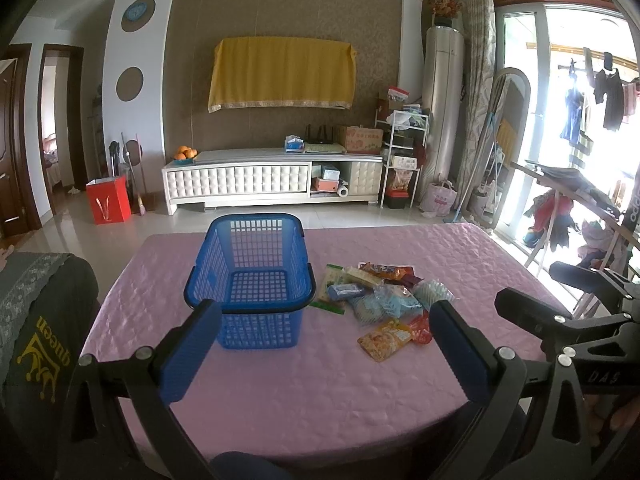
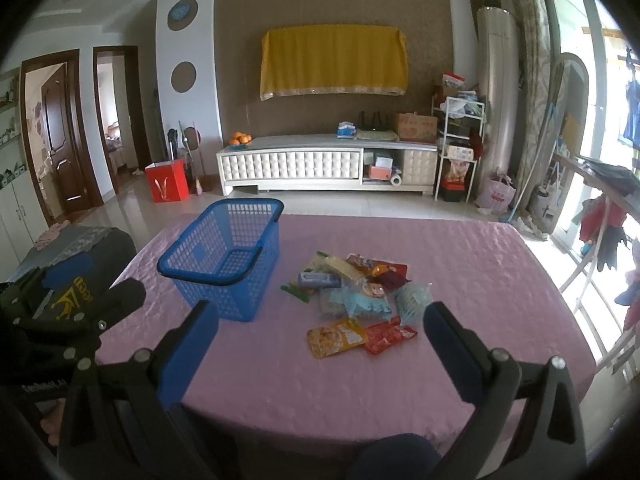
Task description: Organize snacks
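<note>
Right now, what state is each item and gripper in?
blue basket: upright, empty, on the pink tablecloth.
snack packets: loose pile on the cloth, right of the basket, none inside.
left gripper: open, empty.
right gripper: open, empty.

A pink quilted tablecloth (image 1: 280,392) is spread over the table. A yellow cloth (image 1: 282,74) is hung on the brown wall panel. A white media cabinet (image 1: 240,180) is set below it, with oranges (image 1: 185,153) at its left end and a cardboard box (image 1: 361,139) at its right. A red gift bag (image 1: 108,199) is placed on the floor. A white wire rack (image 1: 402,156) is stood beside a tall cylindrical air conditioner (image 1: 442,112).
</note>
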